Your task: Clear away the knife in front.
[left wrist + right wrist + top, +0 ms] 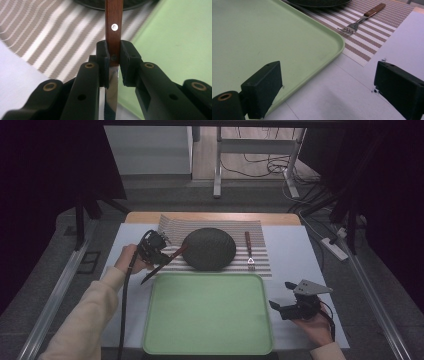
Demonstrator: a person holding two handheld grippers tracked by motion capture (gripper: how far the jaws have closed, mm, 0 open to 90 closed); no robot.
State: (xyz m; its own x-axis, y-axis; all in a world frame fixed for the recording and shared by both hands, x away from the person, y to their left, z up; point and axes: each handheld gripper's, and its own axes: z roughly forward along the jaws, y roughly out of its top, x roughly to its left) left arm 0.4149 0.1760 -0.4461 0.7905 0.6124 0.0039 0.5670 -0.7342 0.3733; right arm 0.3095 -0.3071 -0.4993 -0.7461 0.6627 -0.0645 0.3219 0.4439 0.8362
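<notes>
Left gripper holds the knife. In the left gripper view the jaws are closed on it right where the wooden handle meets the serrated blade. In the high view the knife hangs tilted over the near-left edge of the striped placemat, just beside the dark plate and just beyond the far-left corner of the green tray.

Right gripper rests on the white table cover off the tray's right edge, jaws spread wide and empty. The fork lies untouched on the placemat, right of the plate.

Step in hand, as judged: carrying the knife off the placemat. Likely next move: swing it over the tray, lower until it lies flat, then release. The grip is narrow, so the knife may pivot on release.
</notes>
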